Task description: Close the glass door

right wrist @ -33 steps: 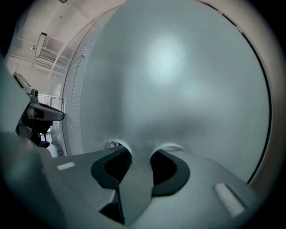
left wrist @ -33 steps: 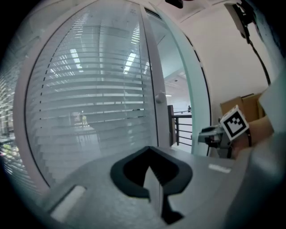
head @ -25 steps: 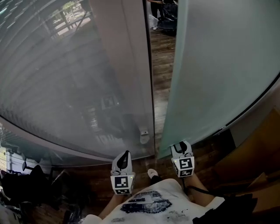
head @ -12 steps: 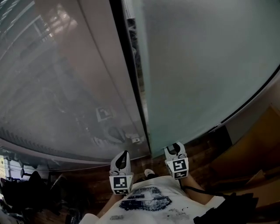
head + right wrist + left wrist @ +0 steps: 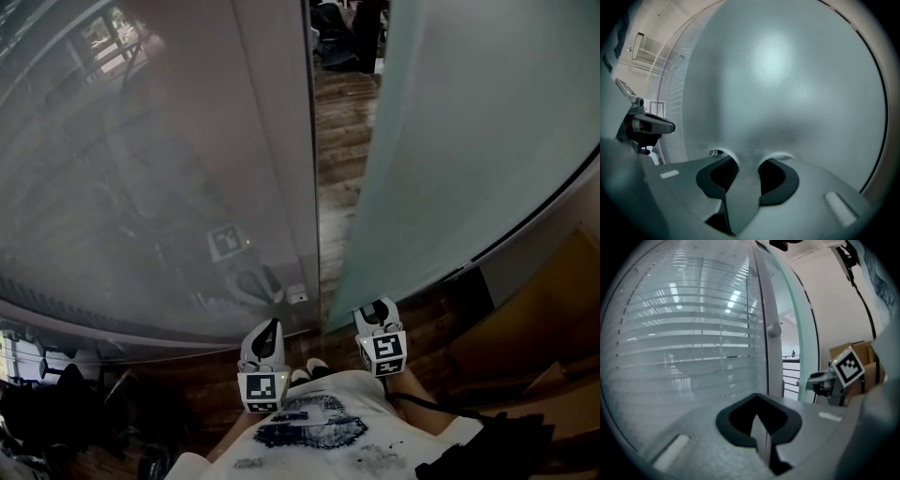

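Note:
The frosted glass door (image 5: 469, 141) stands ajar on the right, and a gap (image 5: 342, 141) shows wood floor beyond it. In the right gripper view the door (image 5: 787, 84) fills the picture. My right gripper (image 5: 375, 311) (image 5: 743, 171) sits at the door's free edge; its jaws have just been closing and the pane's edge runs between the pads, which lie against it. My left gripper (image 5: 267, 330) (image 5: 761, 430) is shut with nothing in it, held apart in front of the fixed glass panel (image 5: 141, 169) with blinds. The right gripper (image 5: 815, 379) also shows at the door edge in the left gripper view.
A grey door post (image 5: 281, 141) borders the gap on the left, with a small white fitting (image 5: 297, 293) low beside it and a round knob (image 5: 773, 330) higher up. Cardboard boxes (image 5: 553, 309) stand at the right. Dark chairs (image 5: 47, 398) crowd the lower left.
The head view swung: half a second ago the gap looked like a thin dark slit, and now it shows wide again. Both grippers keep about the same spots below the door.

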A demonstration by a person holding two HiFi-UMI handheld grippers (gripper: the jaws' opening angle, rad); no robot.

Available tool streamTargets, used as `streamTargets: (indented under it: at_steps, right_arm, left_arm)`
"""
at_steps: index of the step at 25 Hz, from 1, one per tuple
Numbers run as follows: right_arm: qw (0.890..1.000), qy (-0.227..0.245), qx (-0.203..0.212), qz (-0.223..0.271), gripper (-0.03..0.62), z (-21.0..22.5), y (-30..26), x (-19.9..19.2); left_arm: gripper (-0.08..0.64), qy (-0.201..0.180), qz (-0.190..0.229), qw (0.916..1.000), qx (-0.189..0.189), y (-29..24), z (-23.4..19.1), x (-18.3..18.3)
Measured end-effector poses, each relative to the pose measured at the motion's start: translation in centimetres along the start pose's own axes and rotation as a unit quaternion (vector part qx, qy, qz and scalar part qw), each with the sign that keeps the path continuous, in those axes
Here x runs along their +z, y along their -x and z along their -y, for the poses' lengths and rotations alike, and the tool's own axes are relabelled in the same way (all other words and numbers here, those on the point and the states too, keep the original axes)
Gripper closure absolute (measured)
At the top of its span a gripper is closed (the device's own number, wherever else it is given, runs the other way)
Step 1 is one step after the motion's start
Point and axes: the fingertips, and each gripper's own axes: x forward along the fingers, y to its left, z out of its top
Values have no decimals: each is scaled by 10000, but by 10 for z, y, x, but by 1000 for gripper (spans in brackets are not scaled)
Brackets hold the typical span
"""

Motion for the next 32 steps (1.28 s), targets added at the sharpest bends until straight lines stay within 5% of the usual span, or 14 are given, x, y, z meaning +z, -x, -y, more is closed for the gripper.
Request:
streamTargets:
  at_steps: [32]
  right_arm:
    - [9999, 41, 31, 130, 476, 6, -32, 17]
  left_arm:
    - [558, 39, -66, 10000, -29, 4, 2, 4]
